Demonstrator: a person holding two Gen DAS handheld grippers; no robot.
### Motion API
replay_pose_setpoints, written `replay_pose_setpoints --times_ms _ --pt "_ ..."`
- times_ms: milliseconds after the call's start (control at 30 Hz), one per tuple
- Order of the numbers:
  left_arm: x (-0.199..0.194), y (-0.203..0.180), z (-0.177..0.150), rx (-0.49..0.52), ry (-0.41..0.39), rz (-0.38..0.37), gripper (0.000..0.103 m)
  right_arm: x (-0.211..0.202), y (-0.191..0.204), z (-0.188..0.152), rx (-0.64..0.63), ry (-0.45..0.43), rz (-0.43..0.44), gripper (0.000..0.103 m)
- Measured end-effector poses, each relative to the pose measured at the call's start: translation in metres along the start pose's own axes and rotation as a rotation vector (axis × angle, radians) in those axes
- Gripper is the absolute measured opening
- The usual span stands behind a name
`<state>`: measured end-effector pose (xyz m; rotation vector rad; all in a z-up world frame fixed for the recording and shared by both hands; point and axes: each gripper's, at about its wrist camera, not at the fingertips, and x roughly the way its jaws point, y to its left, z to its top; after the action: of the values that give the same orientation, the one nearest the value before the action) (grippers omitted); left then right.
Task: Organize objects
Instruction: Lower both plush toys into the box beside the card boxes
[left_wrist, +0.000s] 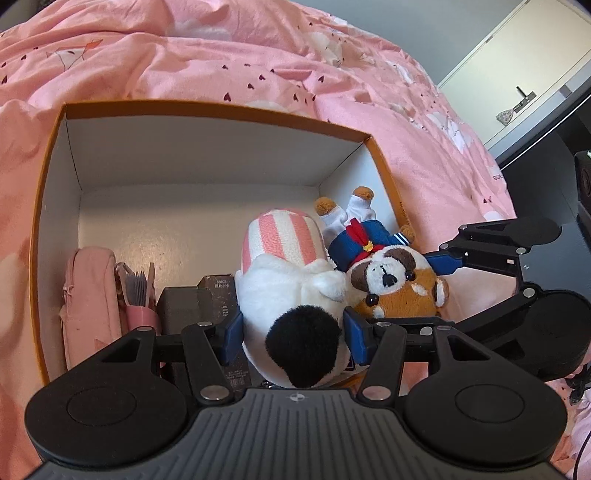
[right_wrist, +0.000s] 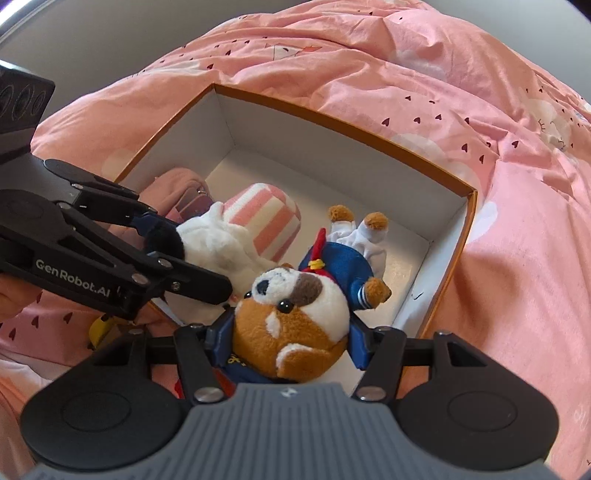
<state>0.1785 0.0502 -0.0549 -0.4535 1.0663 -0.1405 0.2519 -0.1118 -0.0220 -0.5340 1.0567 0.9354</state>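
1. Inside the orange-rimmed box (left_wrist: 48, 155) on the pink bed cover (left_wrist: 221, 55), the upper-left floor lies bare.
2. Left tool (left_wrist: 293, 332), jaws wide, clamps the white striped plush (left_wrist: 291, 280) at lower centre.
3. Right tool (right_wrist: 291, 334) likewise grips the brown dog plush (right_wrist: 295, 314) near the box's right wall.
4. Two plushes; one pink pouch (left_wrist: 90, 295) lower left.

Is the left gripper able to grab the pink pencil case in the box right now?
Probably not yet. The left gripper is already clamped on the white plush toy, so its jaws are full. The pencil case stands against the box wall, uncovered from above, reachable once the toy is released.
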Motion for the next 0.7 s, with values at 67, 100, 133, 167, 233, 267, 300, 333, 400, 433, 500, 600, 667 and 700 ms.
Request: replay_pose_setpoints --times_ms 67,100,133,167,233,267,300,333,400,433,500,600,667,700 --pt "0.007 0.001 -0.001 -0.014 0.016 0.018 0.063 0.008 -0.002 0.004 -0.009 0.036 0.019 0.061" --pt "0.008 0.001 -0.001 -0.015 0.021 0.023 0.064 0.012 -0.002 0.005 -0.024 0.051 0.023 0.061" --pt "0.009 0.001 -0.001 -0.009 0.021 0.028 0.064 0.016 -0.002 0.006 -0.037 0.063 0.027 0.061" --pt "0.010 0.000 -0.001 0.002 0.022 0.037 0.064 0.019 -0.002 0.007 -0.047 0.076 0.032 0.061" --pt "0.010 -0.003 0.000 0.018 0.028 0.046 0.064 0.024 -0.002 0.009 -0.073 0.097 0.043 0.061" --pt "0.011 -0.004 0.001 0.027 0.032 0.050 0.065 0.026 -0.003 0.011 -0.087 0.106 0.047 0.061" --pt "0.012 -0.005 0.001 0.032 0.035 0.054 0.065 0.027 -0.004 0.012 -0.099 0.116 0.051 0.061" --pt "0.013 -0.006 0.002 0.035 0.038 0.057 0.065 0.029 -0.005 0.013 -0.110 0.130 0.055 0.061" --pt "0.015 -0.008 0.004 0.037 0.044 0.062 0.065 0.036 -0.006 0.015 -0.127 0.161 0.056 0.061" --pt "0.016 -0.008 0.004 0.036 0.044 0.063 0.065 0.040 -0.007 0.016 -0.132 0.178 0.053 0.061" --pt "0.017 -0.008 0.005 0.027 0.047 0.055 0.065 0.050 -0.008 0.016 -0.137 0.207 0.047 0.061" --pt "0.018 -0.005 0.004 0.018 0.047 0.045 0.065 0.065 -0.009 0.013 -0.136 0.234 0.043 0.062" --pt "0.016 -0.003 0.004 0.014 0.044 0.039 0.065 0.069 -0.009 0.012 -0.141 0.236 0.052 0.062" --pt "0.014 -0.003 0.004 0.014 0.040 0.034 0.065 0.070 -0.011 0.012 -0.132 0.236 0.060 0.062"
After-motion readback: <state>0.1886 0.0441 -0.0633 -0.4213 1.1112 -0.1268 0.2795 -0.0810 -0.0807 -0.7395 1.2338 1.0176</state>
